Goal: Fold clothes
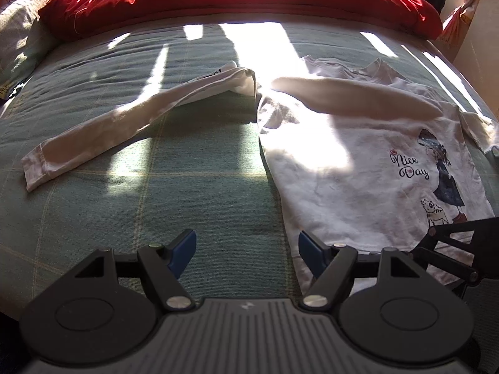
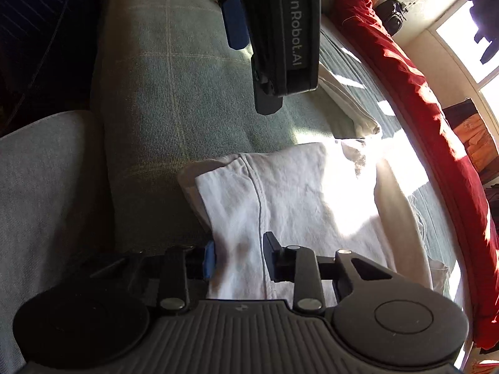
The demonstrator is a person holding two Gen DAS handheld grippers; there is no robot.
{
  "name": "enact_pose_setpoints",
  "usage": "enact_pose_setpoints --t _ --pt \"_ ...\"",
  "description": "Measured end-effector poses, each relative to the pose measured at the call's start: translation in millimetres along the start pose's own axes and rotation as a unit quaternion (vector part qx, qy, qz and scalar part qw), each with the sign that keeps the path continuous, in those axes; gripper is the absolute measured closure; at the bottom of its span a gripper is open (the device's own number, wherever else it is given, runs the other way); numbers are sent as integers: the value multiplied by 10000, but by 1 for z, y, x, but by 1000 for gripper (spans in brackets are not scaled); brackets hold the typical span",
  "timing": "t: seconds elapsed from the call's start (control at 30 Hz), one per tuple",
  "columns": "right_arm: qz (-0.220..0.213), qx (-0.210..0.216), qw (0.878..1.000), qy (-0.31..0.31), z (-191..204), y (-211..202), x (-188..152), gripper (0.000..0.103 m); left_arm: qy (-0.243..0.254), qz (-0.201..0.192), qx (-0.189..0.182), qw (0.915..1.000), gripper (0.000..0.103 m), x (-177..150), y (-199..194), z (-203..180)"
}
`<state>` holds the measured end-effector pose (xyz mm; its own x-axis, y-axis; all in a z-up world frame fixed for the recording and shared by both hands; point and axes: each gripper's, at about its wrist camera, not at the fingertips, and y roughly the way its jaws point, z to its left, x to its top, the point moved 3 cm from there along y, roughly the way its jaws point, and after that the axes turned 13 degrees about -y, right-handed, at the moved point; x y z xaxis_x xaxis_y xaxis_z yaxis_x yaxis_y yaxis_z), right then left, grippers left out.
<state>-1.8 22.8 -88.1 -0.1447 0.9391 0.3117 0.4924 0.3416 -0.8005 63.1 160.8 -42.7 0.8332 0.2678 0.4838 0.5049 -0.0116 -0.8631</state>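
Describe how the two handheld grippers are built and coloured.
Both match. The left gripper has a ribbed grey-black body, two round black discs, black linkage arms with silver pivot pins, and blue pads. The right gripper is the same. White "GenRobot.AI" lettering runs along the left one's side.

Shirt (image 1: 358, 168) hem: hidden under the left gripper (image 1: 246, 254) body and cut by the right edge.
Right gripper (image 2: 238, 260) grip: fabric lay between the pads, pinch unclear.
Pillow (image 1: 18, 31): cut off at left.
Sunlit patch: washed out.
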Motion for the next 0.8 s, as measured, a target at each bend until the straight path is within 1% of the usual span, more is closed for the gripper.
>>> enact_pose_setpoints --t 0.03,0.13,0.23,0.37,0.5,0.6,0.67,0.7,0.77,0.8 --pt "-29 -44 10000 -1 -2 -4 -1 93 -36 25 -30 10000 29 0 2 1" --pt "22 -205 9998 85 -15 -13 -8 95 -145 99 -118 9998 29 -1 7 2" --pt "158 -314 9987 381 -35 -17 -25 95 -314 205 -298 9989 29 -2 13 2" --pt "447 -400 9950 805 -60 -17 -56 95 -513 344 -606 9962 30 -2 19 -5" --pt "751 -421 9890 1205 -77 -6 -92 95 -692 478 -920 9922 30 0 26 -17" --pt "880 -347 9854 1415 -81 4 -111 95 -1196 727 -1382 9805 32 2 37 -23" --pt "866 -289 9840 1529 -81 6 -119 95 -1642 936 -1518 9702 34 0 49 -24" --pt "858 -262 9833 1582 -81 8 -122 95 -1876 1049 -1600 9634 34 -2 54 -23" --pt "769 -221 9822 1697 -82 7 -126 95 -2450 1293 -1857 9428 38 -9 67 -22" --pt "729 -210 9820 1729 -83 5 -127 95 -2668 1387 -1935 9339 39 -13 72 -22"
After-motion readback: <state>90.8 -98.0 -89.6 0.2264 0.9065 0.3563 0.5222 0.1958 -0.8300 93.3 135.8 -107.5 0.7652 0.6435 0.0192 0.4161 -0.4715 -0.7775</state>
